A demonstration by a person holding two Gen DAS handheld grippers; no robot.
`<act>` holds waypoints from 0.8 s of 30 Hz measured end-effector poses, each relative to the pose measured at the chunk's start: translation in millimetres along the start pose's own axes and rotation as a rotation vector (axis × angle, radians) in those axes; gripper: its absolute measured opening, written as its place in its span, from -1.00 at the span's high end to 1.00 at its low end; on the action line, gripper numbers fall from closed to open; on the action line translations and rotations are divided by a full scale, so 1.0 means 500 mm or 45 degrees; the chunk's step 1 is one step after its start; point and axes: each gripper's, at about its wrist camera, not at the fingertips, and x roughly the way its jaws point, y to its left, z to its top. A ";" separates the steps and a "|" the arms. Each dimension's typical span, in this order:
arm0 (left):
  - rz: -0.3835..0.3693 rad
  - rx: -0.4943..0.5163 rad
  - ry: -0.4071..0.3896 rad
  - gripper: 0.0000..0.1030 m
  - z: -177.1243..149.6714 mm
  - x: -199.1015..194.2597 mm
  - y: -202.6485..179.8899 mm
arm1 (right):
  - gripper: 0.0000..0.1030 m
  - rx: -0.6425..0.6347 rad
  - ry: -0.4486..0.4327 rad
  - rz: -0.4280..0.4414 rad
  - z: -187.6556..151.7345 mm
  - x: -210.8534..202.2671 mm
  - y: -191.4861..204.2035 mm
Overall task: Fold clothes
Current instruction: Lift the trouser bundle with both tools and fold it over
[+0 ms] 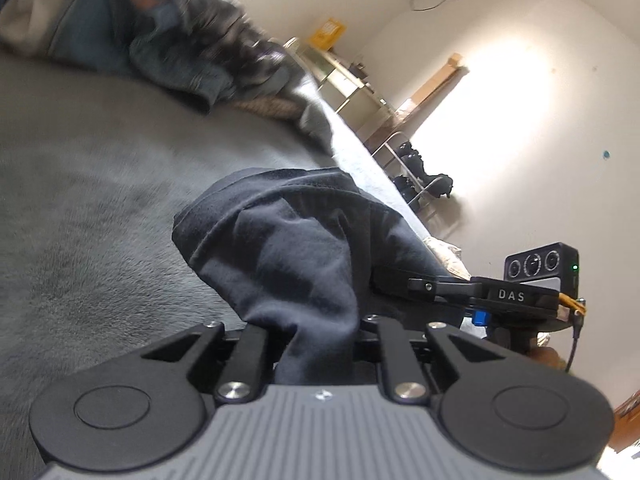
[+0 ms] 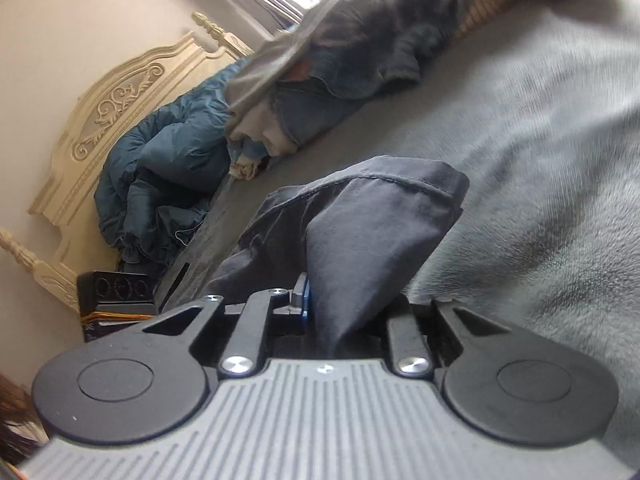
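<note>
A dark navy garment is bunched over my left gripper, which is shut on its fabric; cloth hides the fingertips. In the right wrist view the same dark garment drapes over my right gripper, also shut on it, with a hemmed edge folded above. Both grippers hold the garment just above a grey fleece blanket that covers the bed. The other gripper shows at the right of the left wrist view, close beside mine.
A pile of unfolded clothes lies at the far side of the bed, blurred. A teal quilted duvet is heaped against the cream carved headboard. A metal rack with shoes stands by the white wall.
</note>
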 end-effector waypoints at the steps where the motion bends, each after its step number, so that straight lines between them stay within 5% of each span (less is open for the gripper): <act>1: 0.002 0.017 -0.010 0.71 -0.003 -0.010 -0.012 | 0.73 -0.026 -0.016 -0.011 -0.003 -0.008 0.015; 24: 0.004 0.319 -0.287 0.72 -0.082 -0.229 -0.292 | 0.73 -0.373 -0.320 -0.049 -0.080 -0.239 0.291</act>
